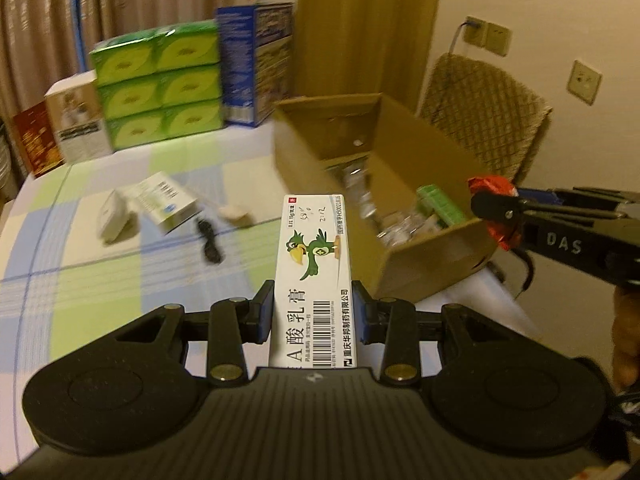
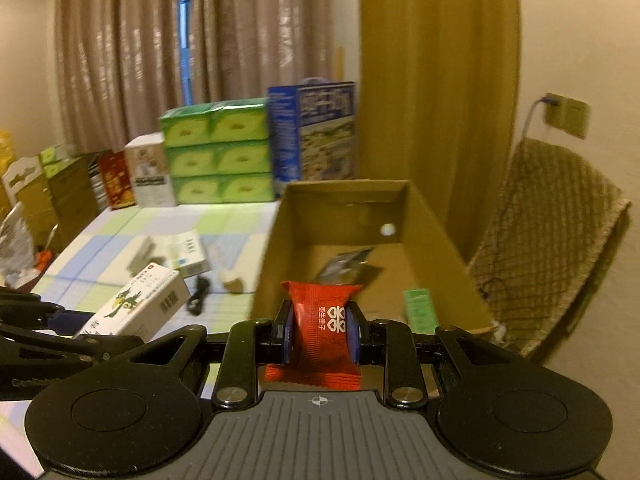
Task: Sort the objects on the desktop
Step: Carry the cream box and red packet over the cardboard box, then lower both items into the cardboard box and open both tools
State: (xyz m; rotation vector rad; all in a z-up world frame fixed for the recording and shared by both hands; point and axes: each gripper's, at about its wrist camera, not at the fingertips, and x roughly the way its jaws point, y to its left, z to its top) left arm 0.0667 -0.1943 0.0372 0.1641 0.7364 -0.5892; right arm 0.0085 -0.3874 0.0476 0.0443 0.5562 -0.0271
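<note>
Left tool (image 1: 312,312) clamps white ointment carton (image 1: 314,264); right tool (image 2: 322,330) clamps red candy wrapper (image 2: 320,320). Brown cardboard box (image 2: 436,240) partly filled; white medicine boxes (image 1: 168,202), black cord (image 1: 208,240) left on tabletop (image 1: 80,260).

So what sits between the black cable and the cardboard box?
A small beige block lies on the tablecloth between the cable and the box; both wrist views show it.

Your white ointment box (image 1: 314,276) with a green parrot sits clamped lengthwise, held above the table. Your red candy wrapper (image 2: 323,326) is pinched upright just before the open cardboard box (image 2: 436,236).
</note>
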